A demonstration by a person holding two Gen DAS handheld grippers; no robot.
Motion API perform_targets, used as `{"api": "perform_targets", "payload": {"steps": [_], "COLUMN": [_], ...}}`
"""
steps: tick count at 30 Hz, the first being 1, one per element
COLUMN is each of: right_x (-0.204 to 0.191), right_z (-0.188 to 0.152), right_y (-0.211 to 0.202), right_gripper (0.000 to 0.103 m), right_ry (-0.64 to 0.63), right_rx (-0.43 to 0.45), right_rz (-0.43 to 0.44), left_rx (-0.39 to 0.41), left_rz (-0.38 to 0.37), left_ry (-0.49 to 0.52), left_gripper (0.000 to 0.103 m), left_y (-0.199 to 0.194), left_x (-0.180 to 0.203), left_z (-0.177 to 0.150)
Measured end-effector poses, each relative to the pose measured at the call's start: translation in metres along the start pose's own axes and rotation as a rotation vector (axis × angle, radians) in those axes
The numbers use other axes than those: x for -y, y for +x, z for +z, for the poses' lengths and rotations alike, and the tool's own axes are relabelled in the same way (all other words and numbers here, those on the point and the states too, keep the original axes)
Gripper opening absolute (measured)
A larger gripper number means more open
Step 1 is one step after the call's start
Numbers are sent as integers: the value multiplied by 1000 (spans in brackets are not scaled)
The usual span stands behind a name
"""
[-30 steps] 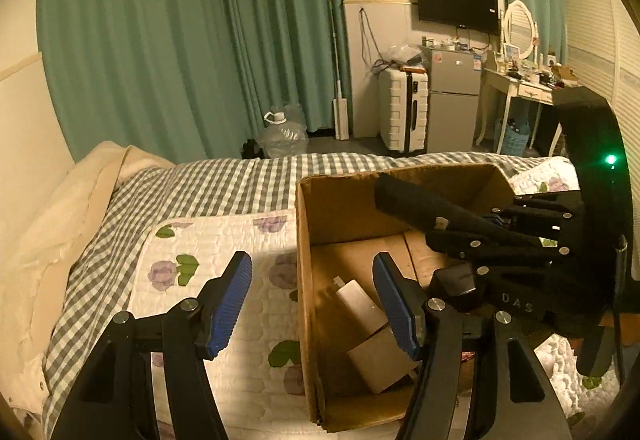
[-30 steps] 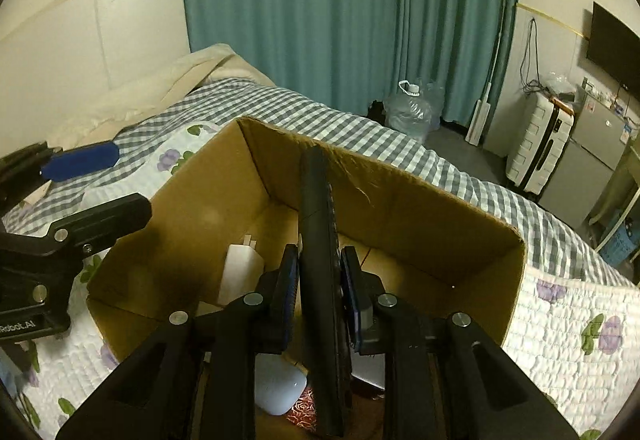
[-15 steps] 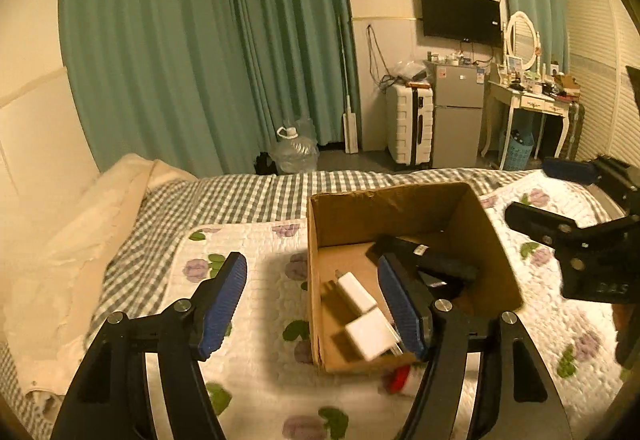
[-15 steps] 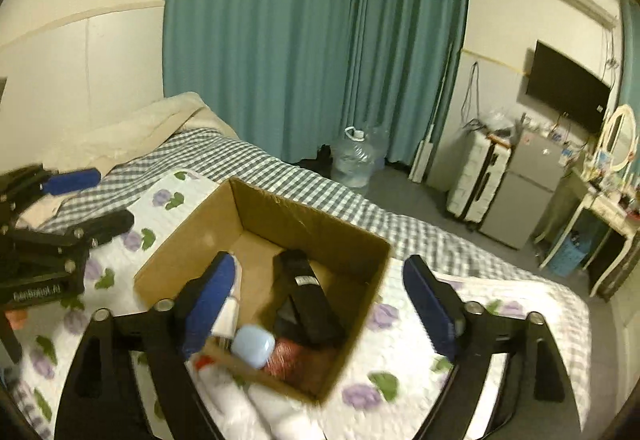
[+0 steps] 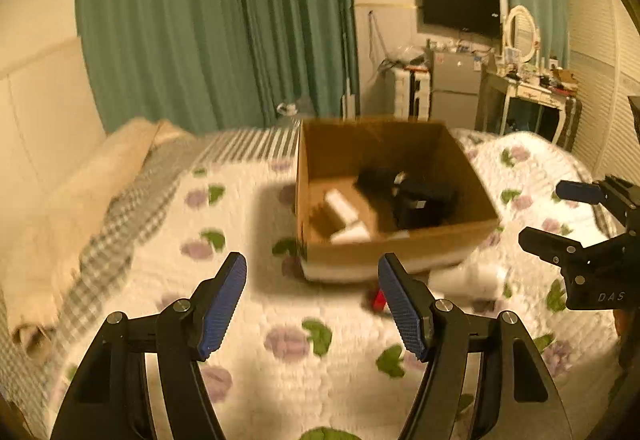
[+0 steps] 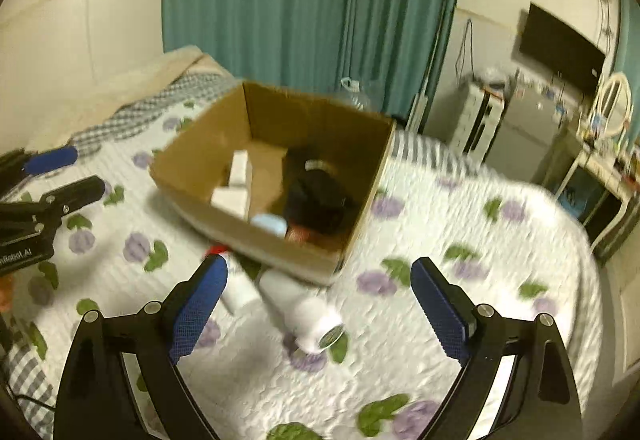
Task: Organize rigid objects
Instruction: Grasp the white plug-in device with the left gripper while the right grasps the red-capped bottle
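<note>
On the left side of the bed lies a beige blanket (image 5: pixel 68 199), and next to it a grey checked cover (image 5: pixel 132 207). The white quilt with purple flowers and green leaves (image 6: pixel 460 260) covers the rest of the bed.

The left gripper (image 5: pixel 312 302) hangs over the quilt near the front edge of the bed. Its blue pads stand moderately apart and nothing is between them.

The open brown cardboard box (image 6: pixel 360 199) stands in the middle of the bed, behind both grippers. Inside it, near the left wall, lie two white rectangular blocks (image 6: pixel 234 183). To the right of them lies a long black object (image 5: pixel 416 195), and a light blue rounded object (image 6: pixel 272 224) lies against the front wall.

In front of the box, on the quilt, lie two white cylindrical bottles (image 6: pixel 296 304), touching each other; the left one has a red cap (image 6: pixel 216 250).

The right gripper (image 6: pixel 320 308) is above these bottles. Its jaws have just been opening and now stand wide apart. They hold nothing; the bottles are seen between them but the pads do not touch them.
</note>
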State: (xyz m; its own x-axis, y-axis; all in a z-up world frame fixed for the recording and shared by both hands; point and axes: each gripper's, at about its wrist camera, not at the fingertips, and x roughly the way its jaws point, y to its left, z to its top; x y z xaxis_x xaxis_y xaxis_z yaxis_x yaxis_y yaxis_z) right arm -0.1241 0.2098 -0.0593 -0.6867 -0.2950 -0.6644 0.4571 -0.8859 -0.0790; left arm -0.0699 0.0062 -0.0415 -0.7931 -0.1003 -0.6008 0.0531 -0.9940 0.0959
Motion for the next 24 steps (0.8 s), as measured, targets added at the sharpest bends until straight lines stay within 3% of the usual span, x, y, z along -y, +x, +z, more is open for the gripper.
{"api": "perform_targets", "payload": {"steps": [3, 11, 14, 17, 20, 23, 24], "right_x": [-10, -62, -75, -86, -94, -96, -94], "right_z": [-17, -26, -24, -21, -23, -27, -27], "right_y": [20, 72, 91, 110, 137, 146, 143], "right_gripper": [93, 93, 84, 83, 67, 58, 45], "right_ry": [17, -165, -217, -247, -271, -281, -272], "right_rx": [-43, -166, -195, -206, -255, -259, -249], "right_rz": [59, 153, 186, 193, 186, 161, 144], "left_rx": [-72, -164, -185, -208, -211, -209, -210], "left_rz": [20, 52, 59, 55, 54, 63, 66], "left_ry": [2, 9, -2, -32, -48, -41, -40], "left_gripper": [71, 71, 71, 71, 71, 71, 71], "left_y": [24, 65, 74, 79, 79, 77, 77], "left_x": [2, -3, -9, -16, -20, -20, -20], "left_z": [-24, -53, -57, -59, -59, -60, -60]}}
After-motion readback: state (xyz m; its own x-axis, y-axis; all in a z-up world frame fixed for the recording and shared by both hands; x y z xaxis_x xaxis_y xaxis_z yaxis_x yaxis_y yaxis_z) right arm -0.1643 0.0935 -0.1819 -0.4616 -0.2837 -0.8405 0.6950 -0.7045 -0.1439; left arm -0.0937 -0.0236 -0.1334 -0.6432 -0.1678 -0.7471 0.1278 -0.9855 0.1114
